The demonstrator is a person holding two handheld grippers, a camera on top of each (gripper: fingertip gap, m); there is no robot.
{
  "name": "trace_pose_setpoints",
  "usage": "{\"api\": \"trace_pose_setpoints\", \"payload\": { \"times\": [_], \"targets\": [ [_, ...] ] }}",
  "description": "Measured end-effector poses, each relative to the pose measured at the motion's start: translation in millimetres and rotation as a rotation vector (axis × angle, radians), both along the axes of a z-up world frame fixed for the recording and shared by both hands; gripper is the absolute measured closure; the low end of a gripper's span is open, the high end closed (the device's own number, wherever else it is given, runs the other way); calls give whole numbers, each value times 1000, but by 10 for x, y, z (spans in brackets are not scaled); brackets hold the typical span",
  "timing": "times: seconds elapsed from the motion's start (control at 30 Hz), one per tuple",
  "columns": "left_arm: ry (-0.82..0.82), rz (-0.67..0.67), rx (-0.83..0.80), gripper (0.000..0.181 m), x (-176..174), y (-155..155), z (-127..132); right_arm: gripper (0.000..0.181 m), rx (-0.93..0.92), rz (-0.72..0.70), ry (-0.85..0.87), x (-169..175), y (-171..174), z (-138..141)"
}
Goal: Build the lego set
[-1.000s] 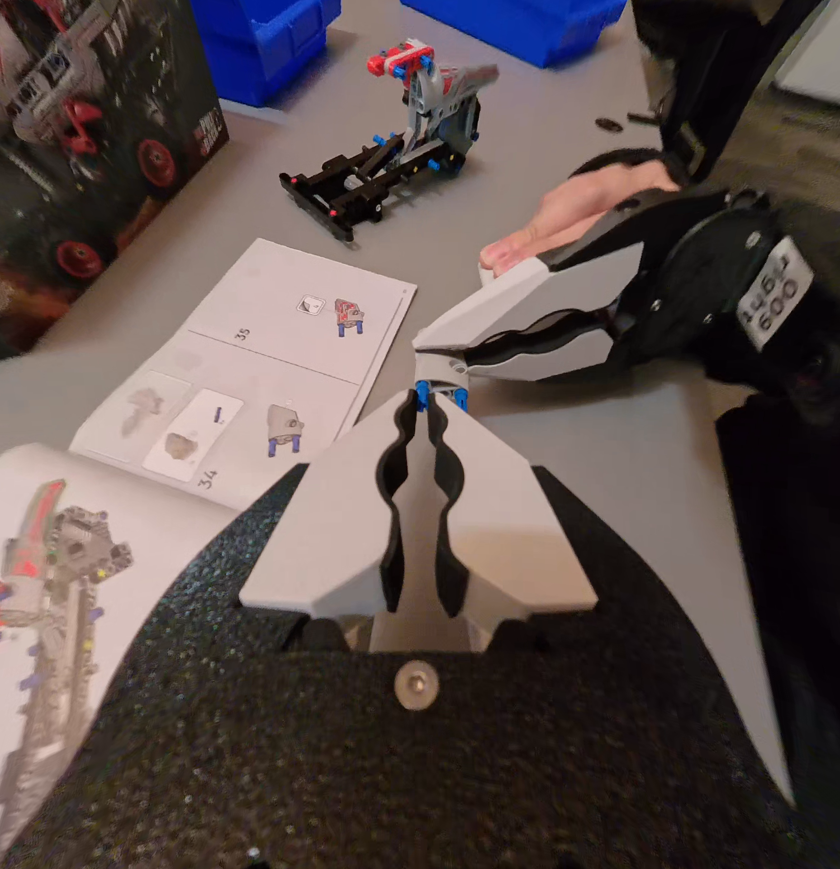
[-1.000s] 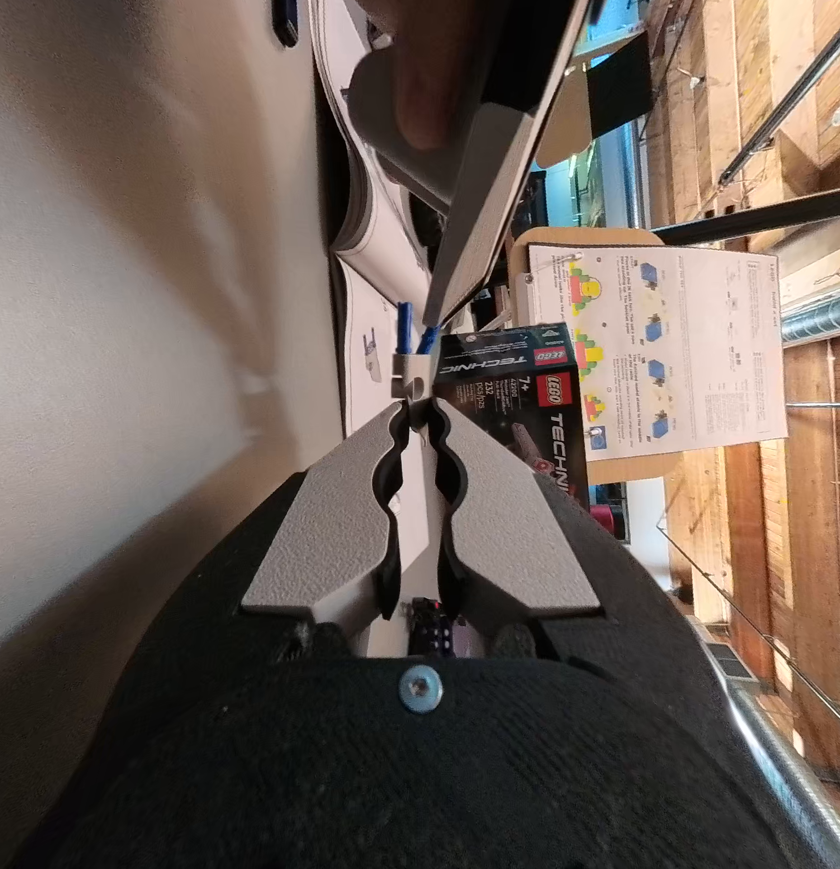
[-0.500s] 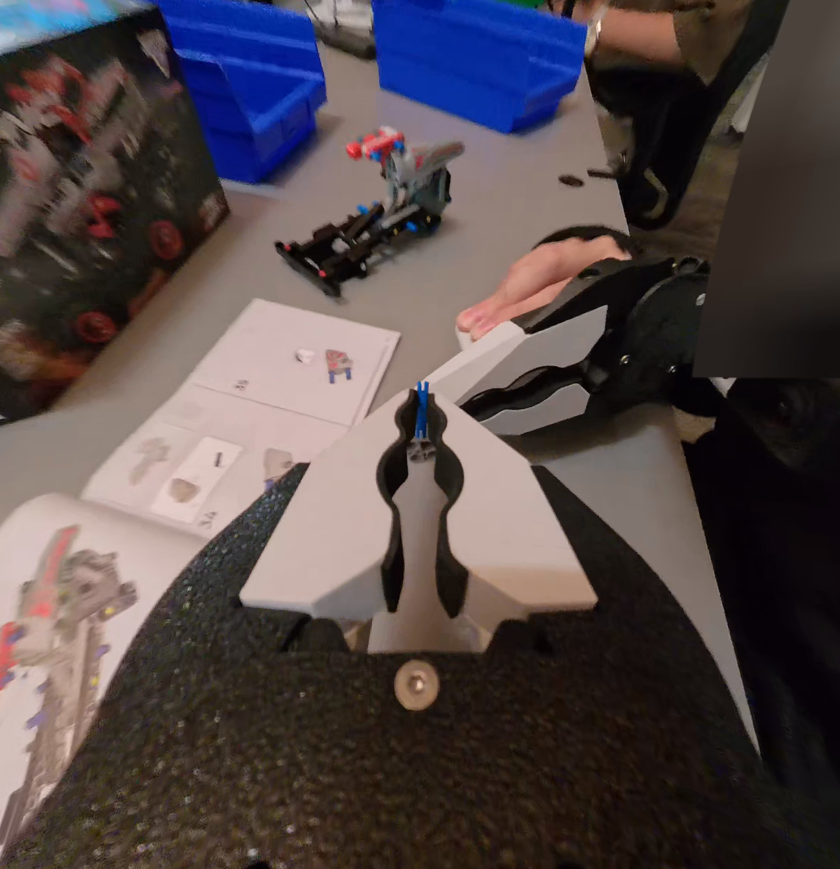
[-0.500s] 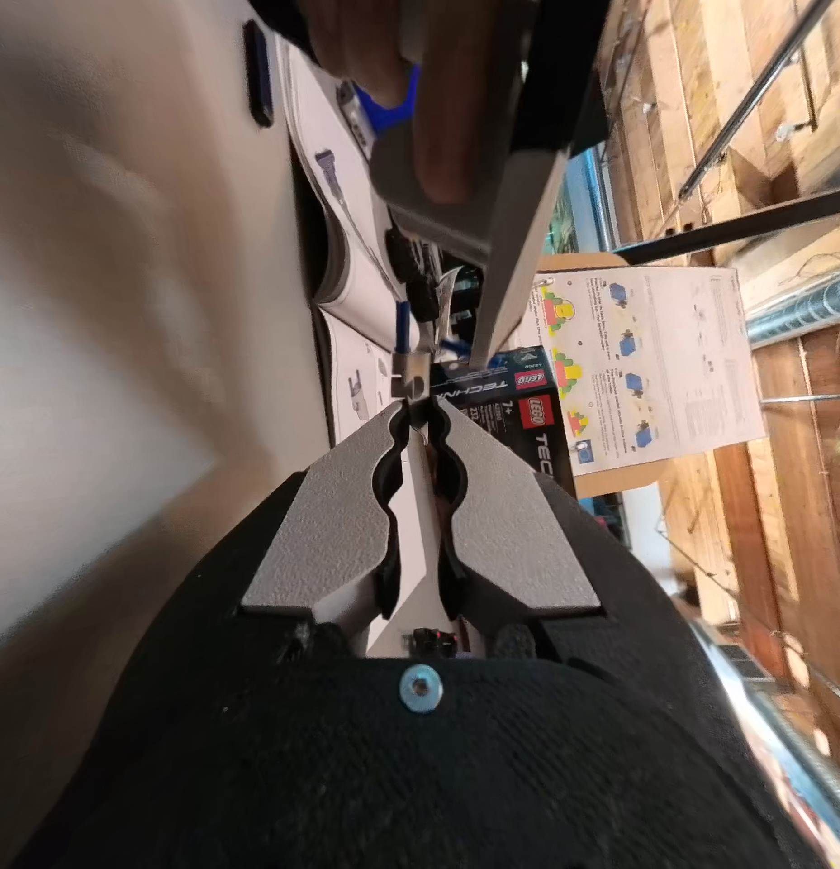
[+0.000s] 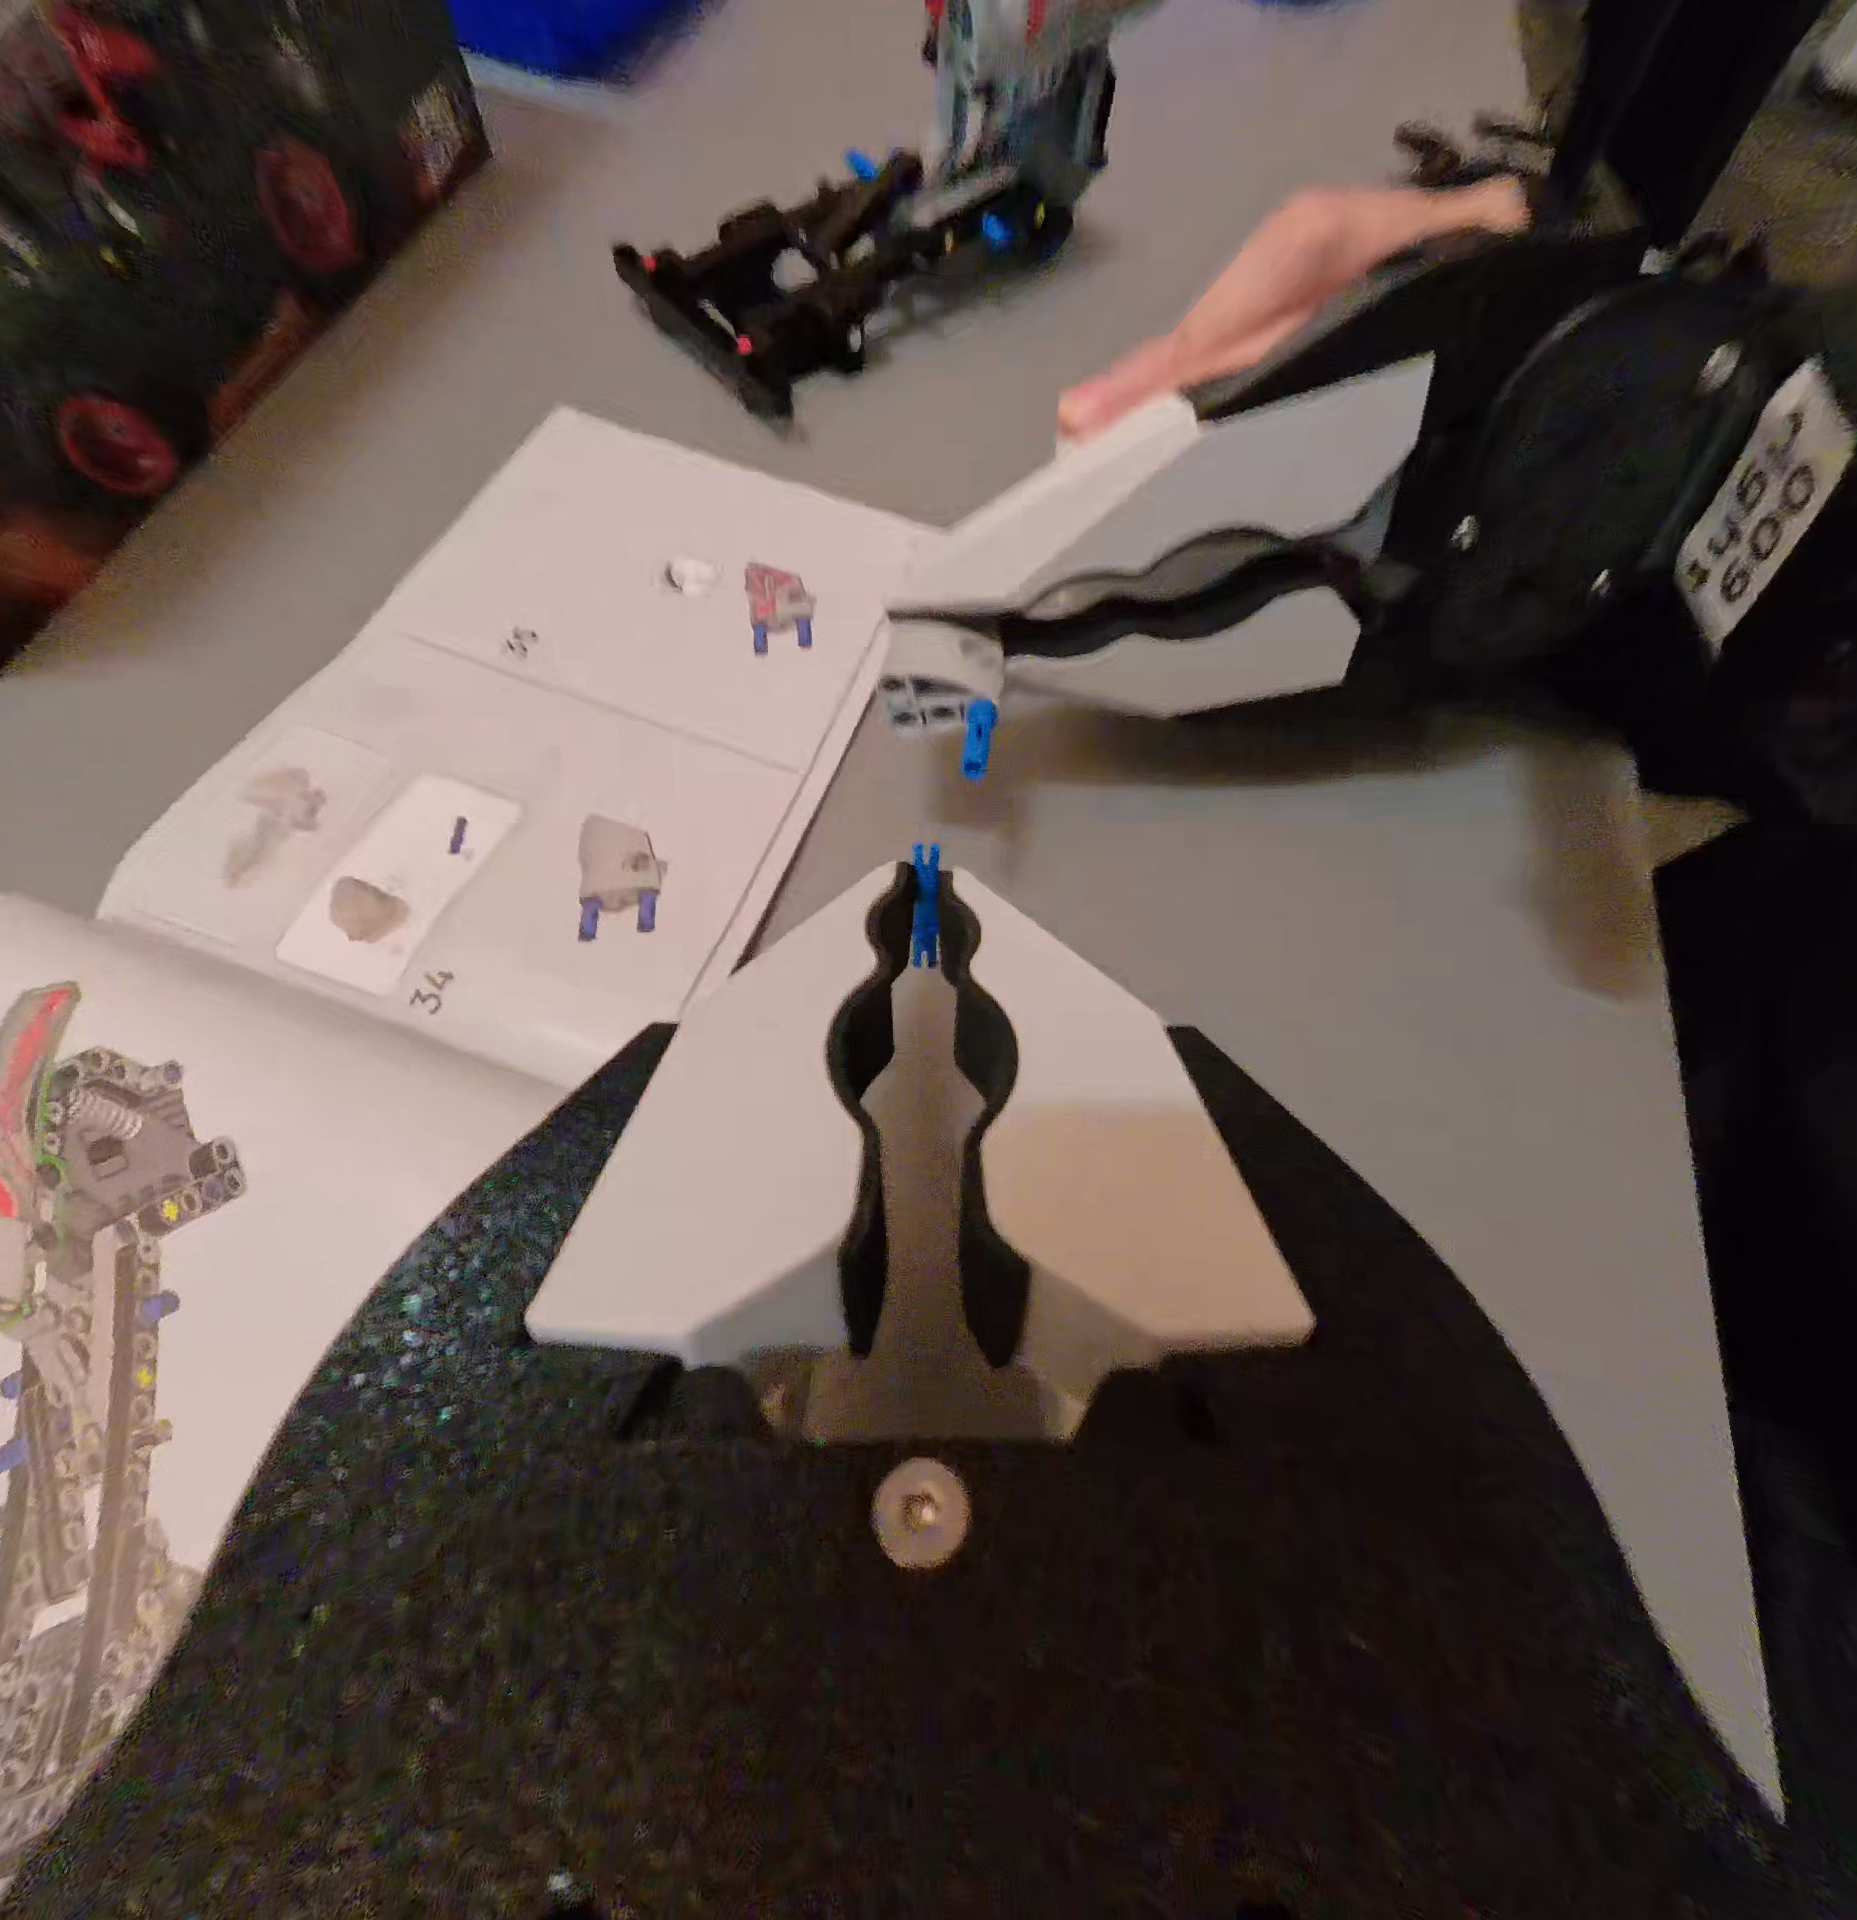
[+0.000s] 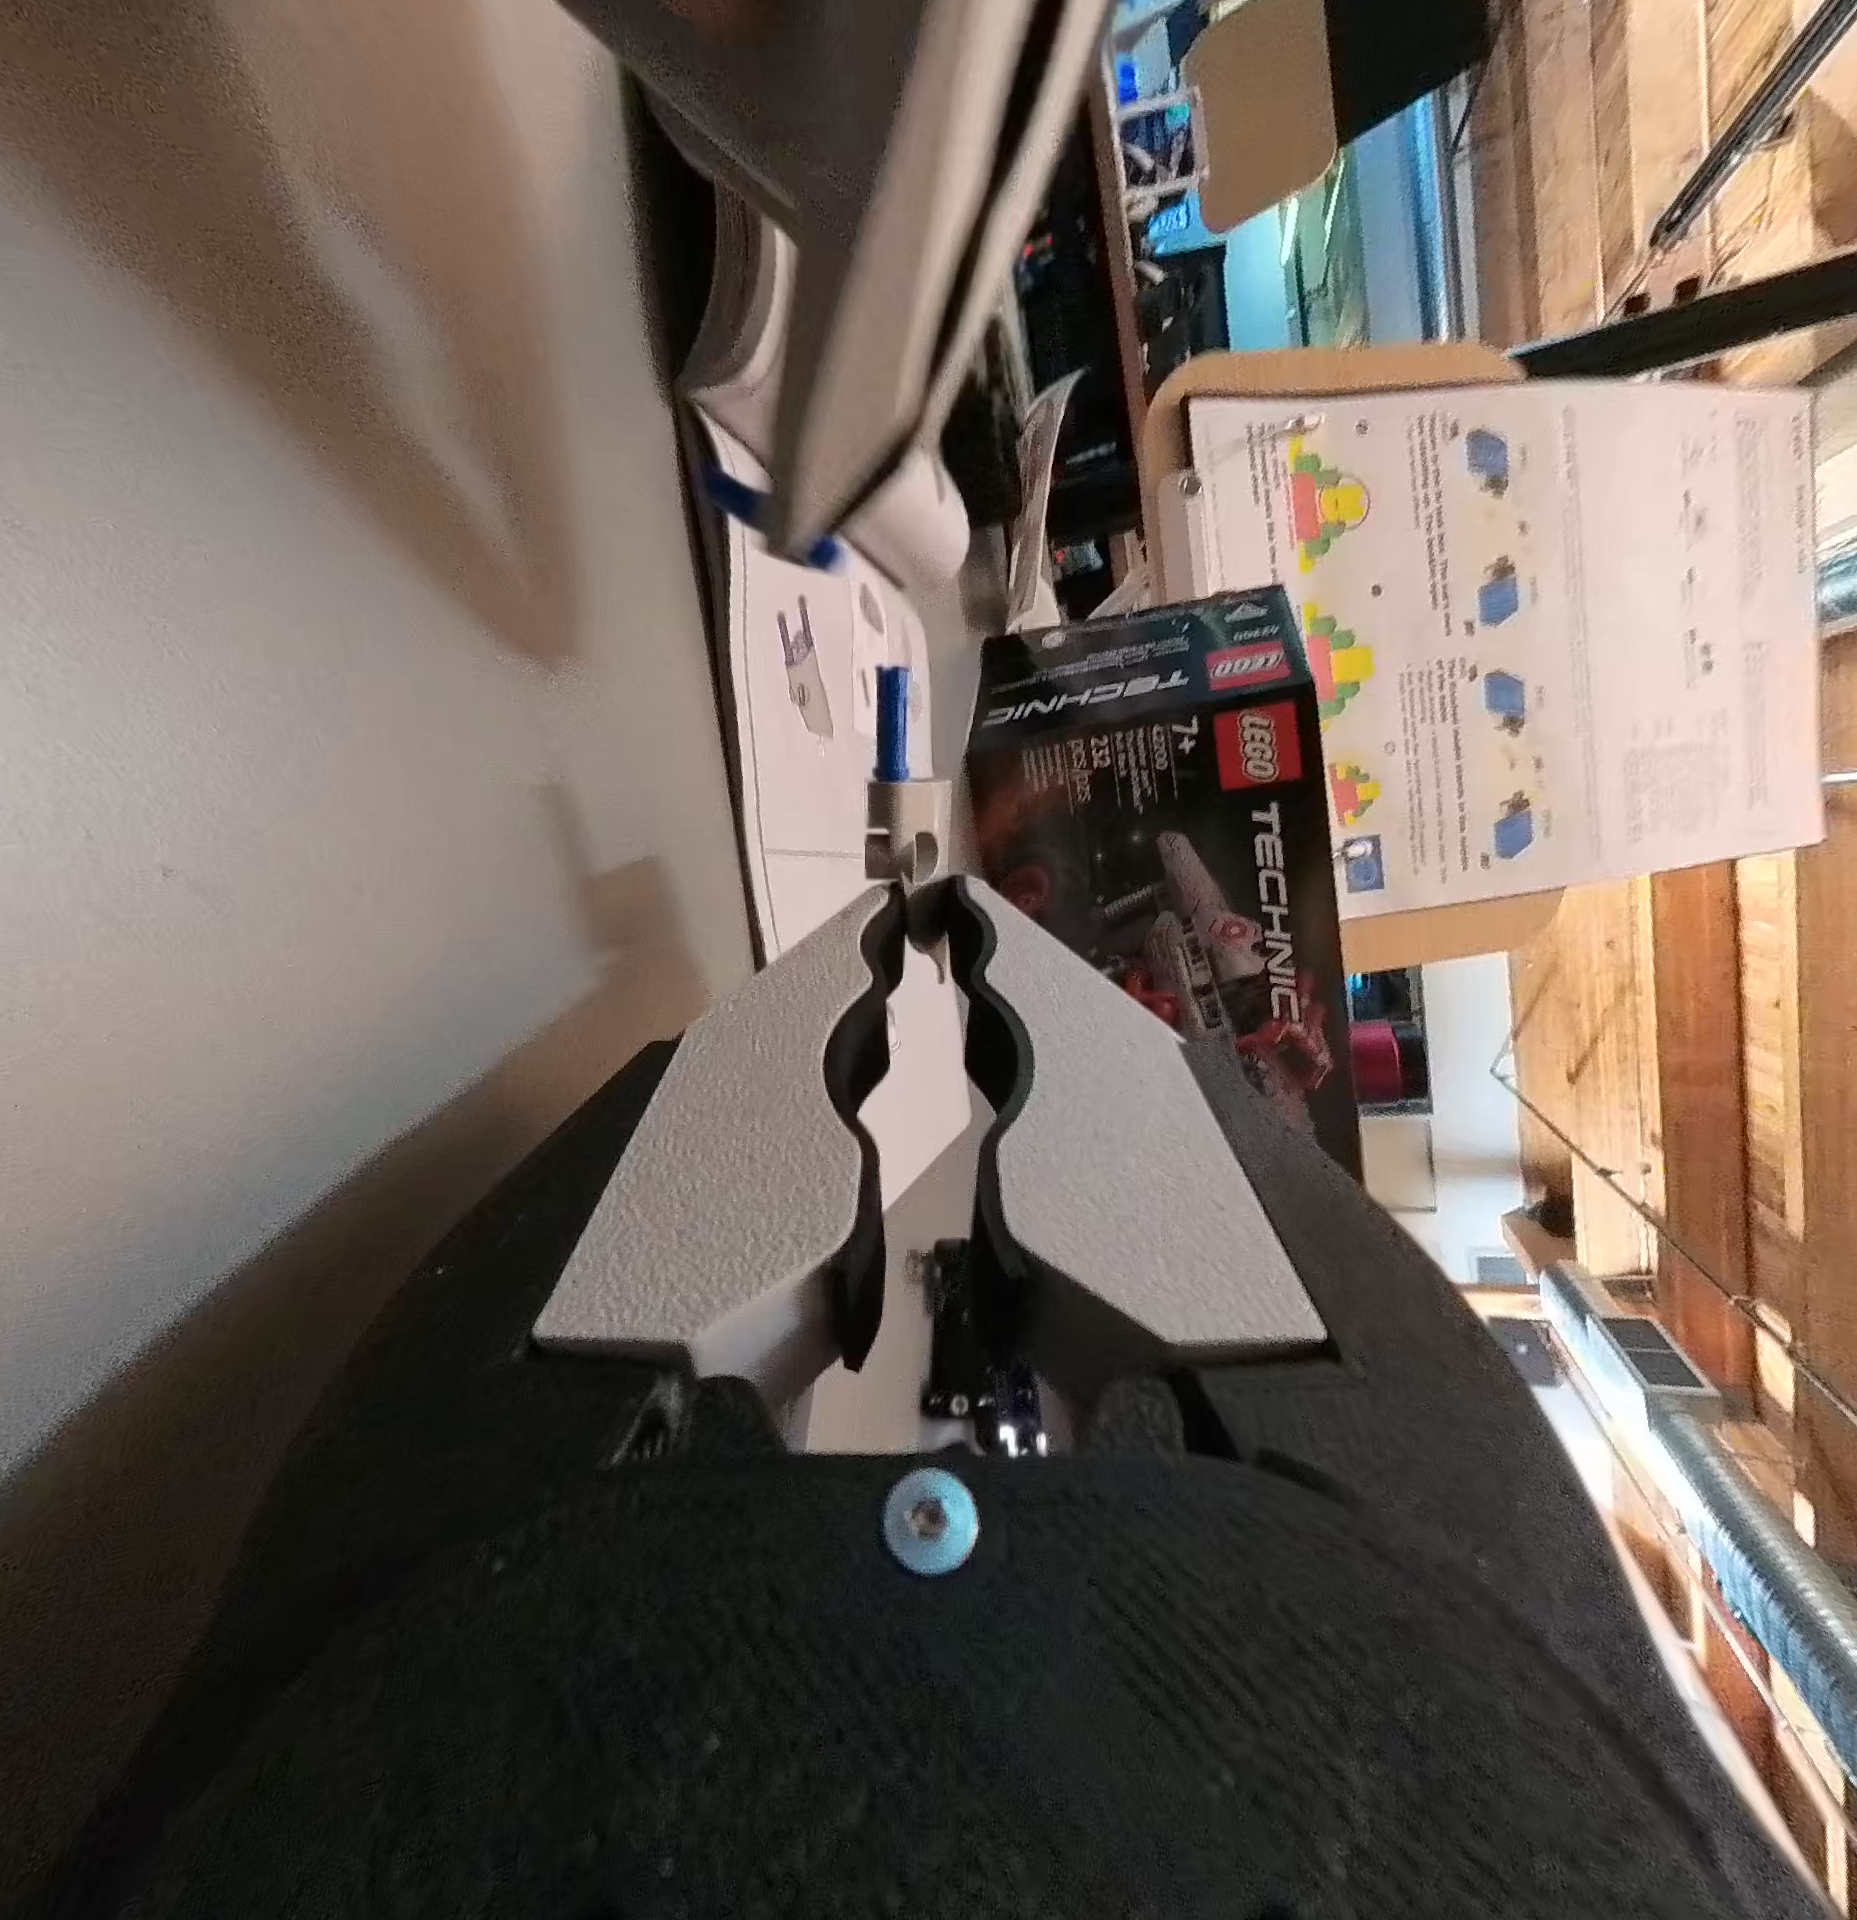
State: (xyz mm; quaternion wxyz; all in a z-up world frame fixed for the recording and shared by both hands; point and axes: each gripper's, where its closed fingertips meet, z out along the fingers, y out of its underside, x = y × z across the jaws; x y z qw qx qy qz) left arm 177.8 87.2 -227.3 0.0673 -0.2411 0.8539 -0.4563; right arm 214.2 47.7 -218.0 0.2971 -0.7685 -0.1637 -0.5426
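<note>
My left gripper (image 5: 924, 883) is shut on a small blue pin (image 5: 925, 902) that sticks out past its tips. My right gripper (image 6: 919, 896) is shut on a light grey Lego piece (image 6: 908, 826) with one blue pin (image 6: 893, 717) plugged into it. In the left wrist view the right gripper (image 5: 939, 623) comes in from the right, holding that grey piece (image 5: 939, 681) with its blue pin (image 5: 976, 738) pointing down, a short gap above my left tips. The partly built black, grey and red model (image 5: 882, 229) lies on the grey table (image 5: 1267, 935) farther back.
An open instruction booklet (image 5: 467, 748) lies left of the grippers. The dark set box (image 5: 155, 260) stands at the far left and shows in the right wrist view (image 6: 1163, 852). A person's hand (image 5: 1288, 270) holds the right gripper. A blue bin (image 5: 560, 31) stands at the back.
The two grippers have drawn apart. The left gripper came away still holding its blue pin, which was against the grey piece a second ago. The grey piece keeps one pin.
</note>
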Motion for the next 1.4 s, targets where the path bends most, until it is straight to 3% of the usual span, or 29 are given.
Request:
{"api": "trace_pose_setpoints", "payload": {
  "times": [0.03, 0.17, 0.33, 0.53, 0.77, 0.93, 1.0, 1.1, 1.23, 1.3, 1.4],
  "targets": [
    [-6, -10, 87, 180, -19, 29, -96, 175, 2, -8, 9, 21, -30, -10],
    [-29, -68, 317, 181, -108, 117, -314, 175, 13, -37, 35, 95, -131, -28],
    [8, -87, 334, 180, -179, 94, -385, 176, 15, -32, 69, 86, -118, -68],
    [30, -87, 408, 158, -170, 185, -245, 175, 68, -28, 119, 115, -157, -49],
    [58, -203, 601, 166, -217, 52, -314, 175, 101, -8, 156, 96, -157, -49],
    [94, -113, 661, 180, -120, 77, -348, 176, 129, -9, 191, 110, -189, -51],
    [79, -3, 586, 180, -31, 68, -294, 176, 135, -7, 200, 108, -194, -51],
    [74, 273, 184, 180, 152, -76, -94, 176, 142, 7, 207, 87, -176, -45],
    [293, 600, -246, 180, 167, 75, -129, 176, 147, 25, 235, 64, -153, -66],
    [359, 620, -313, 179, 94, 93, -185, 176, 149, 38, 250, 49, -138, -78],
    [305, 567, -288, 174, 9, 89, -151, 176, 153, 48, 264, 39, -130, -88]
  ]
}}
